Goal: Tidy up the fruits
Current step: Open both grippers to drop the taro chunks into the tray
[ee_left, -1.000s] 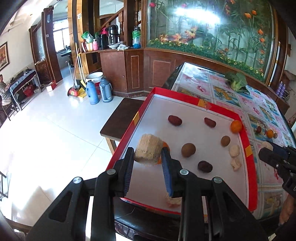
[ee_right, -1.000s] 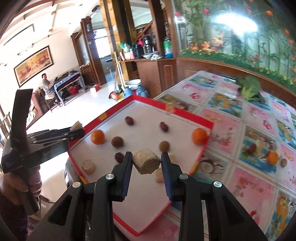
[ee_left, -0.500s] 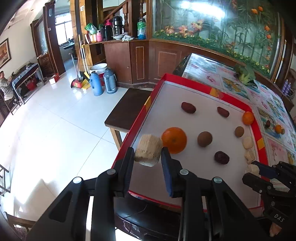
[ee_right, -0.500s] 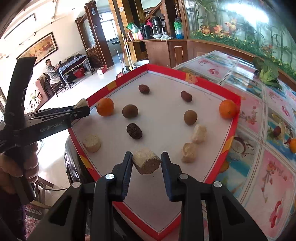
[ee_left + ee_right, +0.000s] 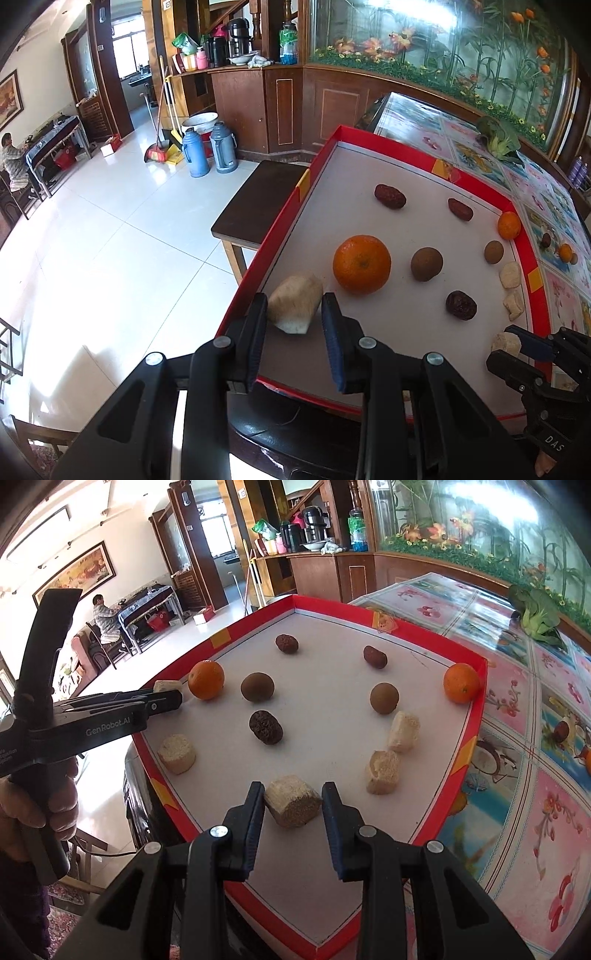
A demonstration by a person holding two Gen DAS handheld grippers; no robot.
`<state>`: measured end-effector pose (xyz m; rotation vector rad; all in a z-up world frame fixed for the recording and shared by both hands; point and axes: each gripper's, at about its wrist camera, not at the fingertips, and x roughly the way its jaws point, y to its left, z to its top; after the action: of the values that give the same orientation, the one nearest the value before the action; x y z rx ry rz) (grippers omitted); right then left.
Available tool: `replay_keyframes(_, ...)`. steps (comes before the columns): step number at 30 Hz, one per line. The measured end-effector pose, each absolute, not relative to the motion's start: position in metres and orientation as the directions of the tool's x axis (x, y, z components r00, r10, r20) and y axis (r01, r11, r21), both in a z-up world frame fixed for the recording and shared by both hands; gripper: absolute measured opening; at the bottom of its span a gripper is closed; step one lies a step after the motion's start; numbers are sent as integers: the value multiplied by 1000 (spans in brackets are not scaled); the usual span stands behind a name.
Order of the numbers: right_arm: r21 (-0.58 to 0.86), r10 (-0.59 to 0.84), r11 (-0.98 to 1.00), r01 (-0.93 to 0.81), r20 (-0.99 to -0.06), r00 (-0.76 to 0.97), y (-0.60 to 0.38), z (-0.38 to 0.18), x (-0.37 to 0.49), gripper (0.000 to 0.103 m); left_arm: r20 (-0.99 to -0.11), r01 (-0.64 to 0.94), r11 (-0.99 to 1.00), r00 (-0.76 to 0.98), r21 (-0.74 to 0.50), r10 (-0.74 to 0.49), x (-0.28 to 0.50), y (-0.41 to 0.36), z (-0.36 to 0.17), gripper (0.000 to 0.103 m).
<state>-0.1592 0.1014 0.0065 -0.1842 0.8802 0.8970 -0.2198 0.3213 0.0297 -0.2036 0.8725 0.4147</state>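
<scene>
A red-rimmed white tray (image 5: 476, 190) (image 5: 476, 716) holds oranges, brown round fruits, dark dates and beige sugarcane chunks. My left gripper (image 5: 294, 321) is shut on a beige chunk (image 5: 294, 303) low over the tray's near-left corner, beside a large orange (image 5: 361, 264). It also shows from the side in the right wrist view (image 5: 168, 690). My right gripper (image 5: 293, 805) is shut on another beige chunk (image 5: 292, 800) just above the tray's near part. It also shows in the left wrist view (image 5: 508, 341).
In the tray: a small orange (image 5: 461, 683), two brown fruits (image 5: 257, 686) (image 5: 384, 698), three dates (image 5: 266, 727), loose chunks (image 5: 176, 753) (image 5: 382, 771) (image 5: 403, 731). A patterned tablecloth (image 5: 517, 709) lies to the right. A dark bench (image 5: 255, 203) and tiled floor lie to the left.
Both grippers have come lower and closer to the tray floor with their chunks. The left one has settled near the large orange.
</scene>
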Motion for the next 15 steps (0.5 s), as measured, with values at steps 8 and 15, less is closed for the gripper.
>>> replay_keyframes(8, 270, 643, 615, -740, -715, 273, 91, 7, -157, 44, -778, -429, 903, 564, 8, 275, -219, 317, 31, 43)
replay_keyframes(15, 330, 695, 638, -696, -636, 335, 44, 19, -149, 46, -750, -437, 899, 581, 39, 315, -223, 307, 42, 59)
